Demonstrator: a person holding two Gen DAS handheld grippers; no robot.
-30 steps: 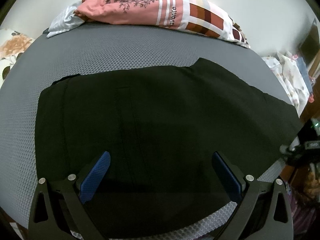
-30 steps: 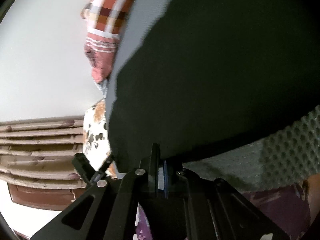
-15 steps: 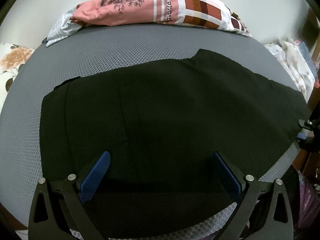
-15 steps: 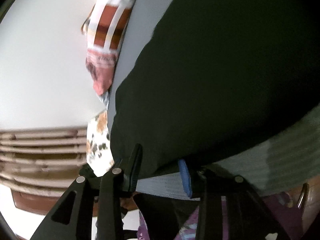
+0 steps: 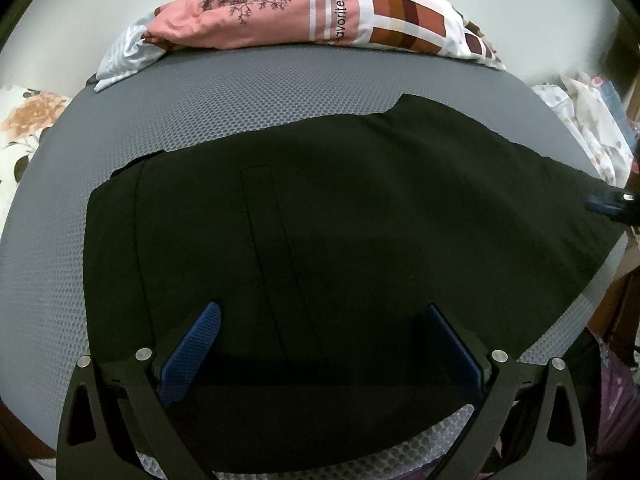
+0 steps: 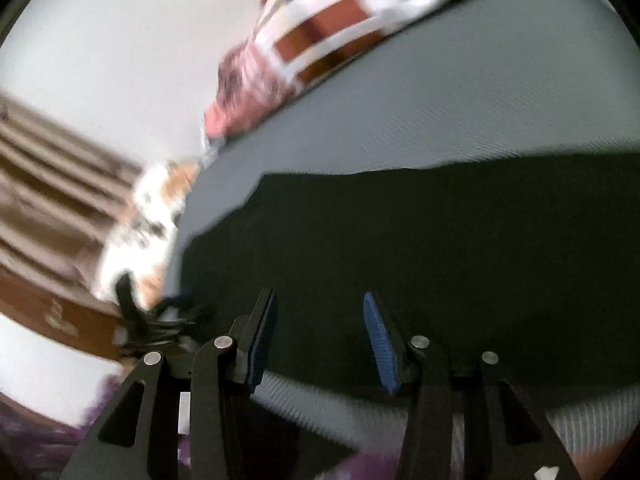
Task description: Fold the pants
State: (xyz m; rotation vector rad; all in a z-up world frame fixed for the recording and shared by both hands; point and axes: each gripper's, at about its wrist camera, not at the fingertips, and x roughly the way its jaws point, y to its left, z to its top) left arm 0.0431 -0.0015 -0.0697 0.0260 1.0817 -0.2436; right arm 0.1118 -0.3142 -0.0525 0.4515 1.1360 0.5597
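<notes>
Black pants (image 5: 340, 220) lie spread flat across a grey mesh mattress (image 5: 260, 92). My left gripper (image 5: 323, 309) hovers open over the pants near the front edge, with nothing between its blue pads. In the right wrist view, which is blurred, the pants (image 6: 440, 240) fill the lower half. My right gripper (image 6: 321, 295) sits above their near edge; its jaws are opening and nothing is between them. The right gripper (image 5: 608, 204) also shows at the pants' right end in the left wrist view.
A pink and checked pillow (image 5: 320, 12) lies along the mattress's far edge by the white wall. A floral cloth (image 5: 28, 120) lies at the left and a heap of printed fabric (image 5: 592, 120) at the right. A wooden slatted headboard (image 6: 48, 184) stands beyond the mattress.
My right gripper has let go of the pants' edge, opened, lifted away and rolled, so its view has levelled out. The left gripper has stayed open in place.
</notes>
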